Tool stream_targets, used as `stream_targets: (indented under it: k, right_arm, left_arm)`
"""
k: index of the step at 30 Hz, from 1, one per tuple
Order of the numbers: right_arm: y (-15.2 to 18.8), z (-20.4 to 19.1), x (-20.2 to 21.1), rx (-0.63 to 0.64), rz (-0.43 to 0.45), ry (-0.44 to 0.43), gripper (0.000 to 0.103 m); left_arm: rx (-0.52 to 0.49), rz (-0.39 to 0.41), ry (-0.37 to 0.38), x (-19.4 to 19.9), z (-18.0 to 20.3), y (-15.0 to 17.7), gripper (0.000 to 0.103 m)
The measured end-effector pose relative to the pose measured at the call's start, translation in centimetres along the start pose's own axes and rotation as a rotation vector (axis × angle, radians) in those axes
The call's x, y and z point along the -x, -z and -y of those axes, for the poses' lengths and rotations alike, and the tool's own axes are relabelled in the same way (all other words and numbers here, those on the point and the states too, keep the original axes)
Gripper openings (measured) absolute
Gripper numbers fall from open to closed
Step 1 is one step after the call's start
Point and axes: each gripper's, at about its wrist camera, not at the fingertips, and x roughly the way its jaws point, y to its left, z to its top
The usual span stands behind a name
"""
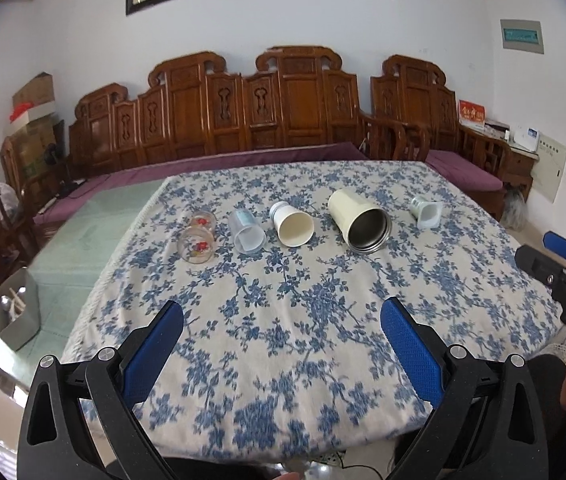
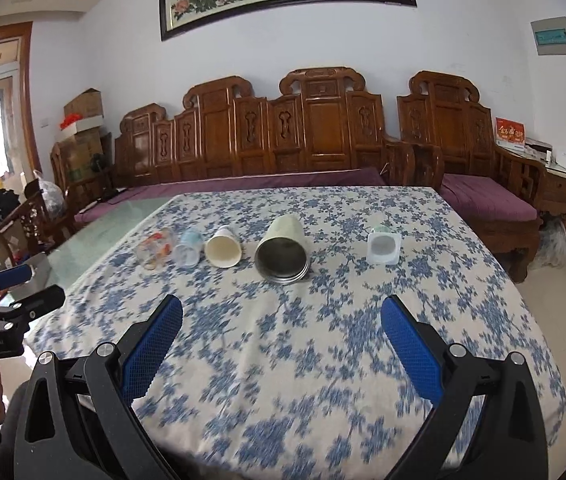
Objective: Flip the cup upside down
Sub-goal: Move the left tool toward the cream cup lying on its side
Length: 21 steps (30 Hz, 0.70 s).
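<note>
- Across the middle of the table (image 1: 283, 360), a row of five cups lies on its side, mouths turned toward the near edge and long axes running roughly from far edge to near edge.
- Nearest the left edge lies the painted glass cup (image 1: 197, 240), then the clear plastic cup (image 1: 246, 231) just beside it, then the paper cup (image 1: 291, 224).
- Right of centre lies the cream steel tumbler (image 1: 359, 220), the largest, and well apart toward the right edge the small white cup (image 1: 427, 212).
- The left gripper (image 1: 283, 322) hovers over the near edge, jaws wide and empty; the row sits ahead of it, the paper cup about straight on.
- The right gripper (image 2: 283, 322) also hovers wide and empty; the tumbler (image 2: 283, 252) lies dead ahead between its fingers' line, so that arm seems better placed for it.
</note>
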Motion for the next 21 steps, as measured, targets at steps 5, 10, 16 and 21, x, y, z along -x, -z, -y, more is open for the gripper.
stream_targets:
  k: [5,10,16,21]
  right_arm:
    - [-2.5,1.2,-4.6,0.014,-0.026,-0.003,0.1]
    - [-4.6,1.7,-8.8,0.034,-0.066,-0.022,0.097]
    - [-7.0,1.8,-13.7,0.059,-0.111,-0.037,0.097]
    - [-8.9,2.0,-18.3,0.076,-0.154,-0.034,0.094]
  left_arm:
    - [-0.004,-0.036,0.008,-4.2,-0.6,-1.5,0.095]
    - [-0.01,-0.081,0.034,-7.7,-1.1,-2.6,0.095]
    - [-0.073,-0.128,0.058,-11.0,-1.4,-3.4,0.095]
    - [-0.087,-0.165,0.069,-13.5,-3.0,-3.3,0.095]
